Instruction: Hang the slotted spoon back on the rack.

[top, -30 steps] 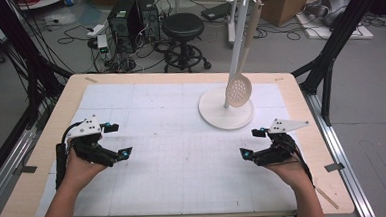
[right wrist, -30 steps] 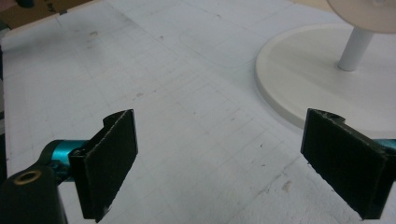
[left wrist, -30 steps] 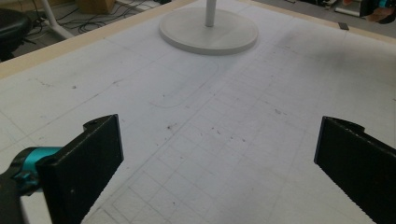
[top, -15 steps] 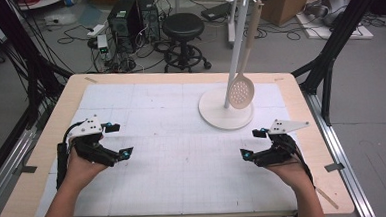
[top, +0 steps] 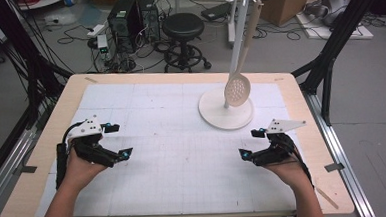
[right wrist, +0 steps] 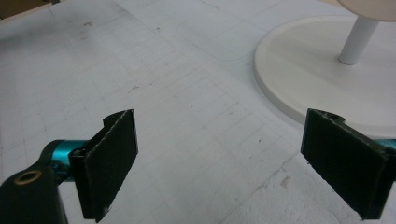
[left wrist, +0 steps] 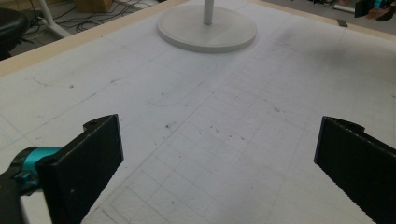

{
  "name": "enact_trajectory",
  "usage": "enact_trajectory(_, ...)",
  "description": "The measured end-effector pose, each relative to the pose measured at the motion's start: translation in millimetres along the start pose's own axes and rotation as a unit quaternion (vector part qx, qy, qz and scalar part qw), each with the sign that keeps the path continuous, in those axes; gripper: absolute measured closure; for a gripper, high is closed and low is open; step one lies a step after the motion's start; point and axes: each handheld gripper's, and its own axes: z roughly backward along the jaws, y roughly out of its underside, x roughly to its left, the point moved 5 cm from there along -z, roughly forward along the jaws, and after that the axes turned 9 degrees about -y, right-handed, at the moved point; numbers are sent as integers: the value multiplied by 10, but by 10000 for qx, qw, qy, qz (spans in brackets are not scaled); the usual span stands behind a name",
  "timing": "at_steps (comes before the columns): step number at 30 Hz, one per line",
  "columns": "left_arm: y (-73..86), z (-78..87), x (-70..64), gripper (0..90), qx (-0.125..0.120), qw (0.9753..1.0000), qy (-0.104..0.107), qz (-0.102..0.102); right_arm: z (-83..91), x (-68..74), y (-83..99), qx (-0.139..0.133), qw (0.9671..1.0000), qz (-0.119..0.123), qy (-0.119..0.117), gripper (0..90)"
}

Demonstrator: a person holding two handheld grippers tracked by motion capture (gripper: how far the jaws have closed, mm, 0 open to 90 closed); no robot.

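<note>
A: Where do the tongs stand?

B: Both have their jaws wide apart with nothing between them. The left gripper [top: 118,141] rests near the table's left edge, the right gripper [top: 250,143] near the right, both low over the white grid mat [top: 172,139].

A: And the thing to go for?

B: The slotted spoon [top: 238,90]. It hangs from the hook stand [top: 226,117] at the far right of the mat, nearer the right gripper.

A: Which way does it lie?

B: Long axis nearly upright, tilted a little: handle up at the hooks, perforated bowl down, just above the round base.

A: So the approach?

B: I'd bring the right gripper in level, jaws either side of the handle, and close before lifting it off the hook.
</note>
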Motion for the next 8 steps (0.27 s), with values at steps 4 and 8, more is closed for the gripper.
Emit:
enact_trajectory(4, 0, -3, 1, 17, 1, 10000, 3, 7, -2, -4, 3, 8, 10000, -18, -3, 104)
enact_trajectory(8, -2, -5, 0, 17, 3, 10000, -4, 3, 17, -8, 3, -14, 10000, -22, 23, 104)
